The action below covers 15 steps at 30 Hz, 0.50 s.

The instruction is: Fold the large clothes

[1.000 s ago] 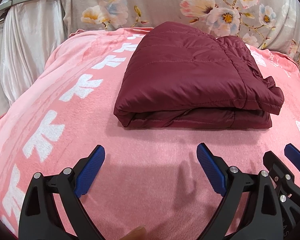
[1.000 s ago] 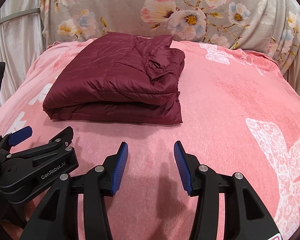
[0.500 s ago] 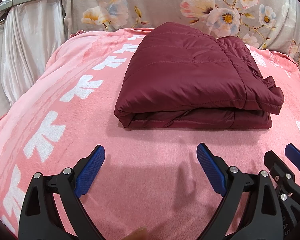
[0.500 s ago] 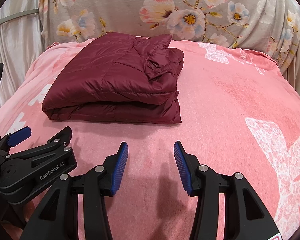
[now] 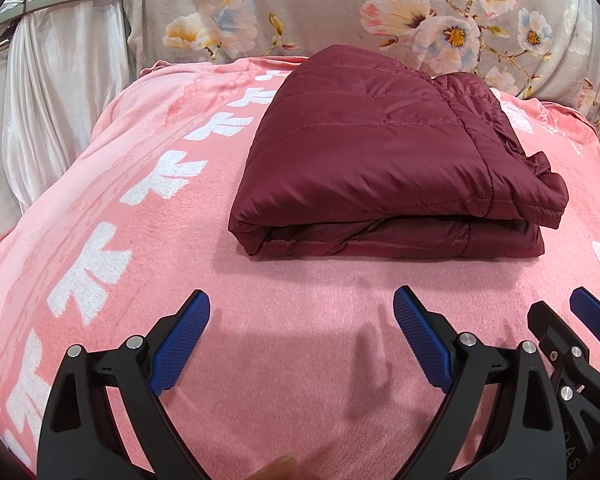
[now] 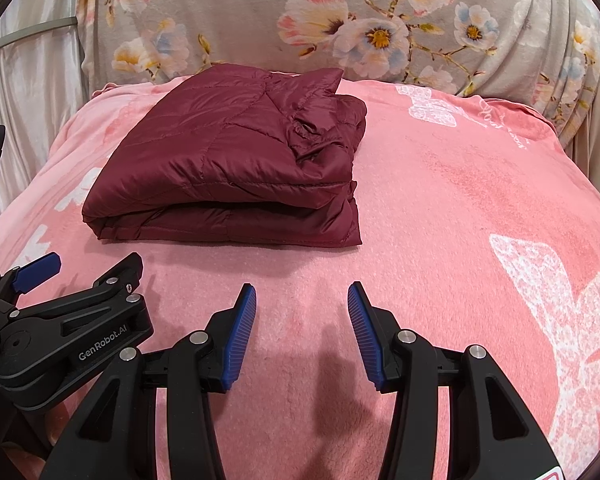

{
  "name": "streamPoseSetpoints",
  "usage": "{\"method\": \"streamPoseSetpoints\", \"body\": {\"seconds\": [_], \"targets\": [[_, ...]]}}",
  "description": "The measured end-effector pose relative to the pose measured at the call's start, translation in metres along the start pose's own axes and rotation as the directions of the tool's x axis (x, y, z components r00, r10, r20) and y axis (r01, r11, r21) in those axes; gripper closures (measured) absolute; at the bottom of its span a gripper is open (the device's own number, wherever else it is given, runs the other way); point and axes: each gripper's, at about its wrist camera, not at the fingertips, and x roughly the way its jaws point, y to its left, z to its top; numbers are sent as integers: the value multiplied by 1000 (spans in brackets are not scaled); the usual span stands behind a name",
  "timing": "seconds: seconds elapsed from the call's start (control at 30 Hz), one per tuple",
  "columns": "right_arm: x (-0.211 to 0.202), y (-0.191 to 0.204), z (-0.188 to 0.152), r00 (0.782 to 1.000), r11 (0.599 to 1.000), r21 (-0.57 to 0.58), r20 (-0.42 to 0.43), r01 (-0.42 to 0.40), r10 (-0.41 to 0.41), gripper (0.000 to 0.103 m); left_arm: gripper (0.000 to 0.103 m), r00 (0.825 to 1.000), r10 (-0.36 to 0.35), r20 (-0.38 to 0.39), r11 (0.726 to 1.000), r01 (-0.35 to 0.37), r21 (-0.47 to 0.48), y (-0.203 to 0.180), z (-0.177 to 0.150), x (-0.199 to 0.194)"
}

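Nothing moved — "GenRobot.AI" on left tongs (image 6: pixel 32 276) beside jacket (image 6: pixel 236 168).

Both wrist views slope down, side by side — sharing the folded jacket (image 5: pixel 384 152) (image 6: pixel 236 160).

One folded maroon jacket (image 5: pixel 380 152) sits centre frame in the left wrist view. One pink blanket (image 5: pixel 300 300) fills the lower half, with one floral cloth (image 5: pixel 340 8) across the top. Two tools: the left tool (image 5: pixel 302 324) at bottom centre, the right tool (image 6: pixel 302 320) likewise in its own view.
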Motion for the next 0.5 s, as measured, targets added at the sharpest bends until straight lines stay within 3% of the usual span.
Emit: {"method": "streamPoseSetpoints", "body": {"seconds": [0.5], "targets": [[0, 0, 0, 1000, 1000, 0, 1, 1, -1, 55, 12, 1000, 2, 0, 1000, -2, 1, 0, 0, 0]]}}
